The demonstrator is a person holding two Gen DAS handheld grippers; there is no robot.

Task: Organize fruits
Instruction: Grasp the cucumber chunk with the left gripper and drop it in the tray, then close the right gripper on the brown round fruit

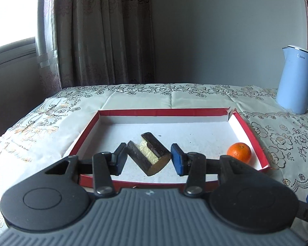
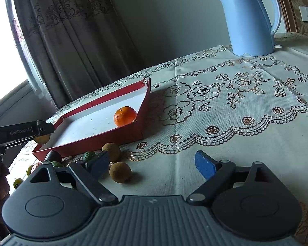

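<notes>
My left gripper (image 1: pixel 148 160) is shut on a dark-skinned piece of sugarcane (image 1: pixel 148 153) with a pale cut strip, holding it over the red-rimmed white tray (image 1: pixel 154 112). An orange tangerine (image 1: pixel 239 152) lies in the tray's near right corner; it also shows in the right wrist view (image 2: pixel 125 116). My right gripper (image 2: pixel 152 166) is open and empty, low over the tablecloth. Two brown longans (image 2: pixel 111 151) (image 2: pixel 120 172) lie by its left fingertip, in front of the tray (image 2: pixel 92 139). The left gripper's body (image 2: pixel 20 133) shows at the far left.
A blue electric kettle (image 2: pixel 249 18) stands at the back right of the table; it also shows in the left wrist view (image 1: pixel 295 80). Several small green, yellow and dark fruits (image 2: pixel 88 155) lie in front of the tray's near wall. Curtains hang behind the table.
</notes>
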